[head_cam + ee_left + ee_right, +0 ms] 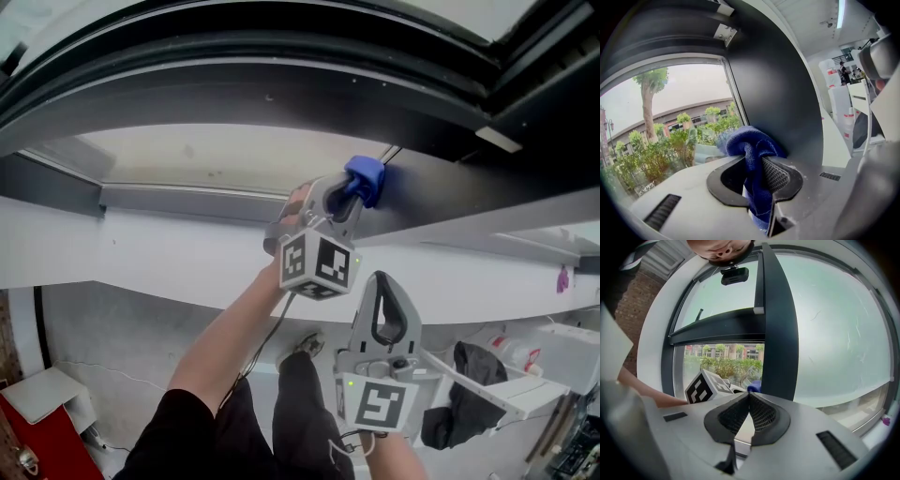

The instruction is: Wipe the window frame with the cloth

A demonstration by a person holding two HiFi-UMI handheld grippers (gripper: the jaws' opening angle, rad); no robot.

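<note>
A bunched blue cloth [366, 177] is pressed against the dark window frame [281, 98]. My left gripper [353, 190] is shut on it. In the left gripper view the cloth [752, 154] bulges out past the jaws and touches the black frame post [778, 89] beside the glass. My right gripper [383, 302] hangs lower and nearer to me, shut with nothing between its jaws. In the right gripper view the closed jaw tips [749, 397] point at the same dark post [776, 329], and a bit of the cloth [754, 388] shows beyond them.
A white sill [141, 253] runs under the window. Below stand a red box [47, 431], a white shelf [525, 389] with dark fabric draped on it, and the person's legs. A cable dangles from the left gripper.
</note>
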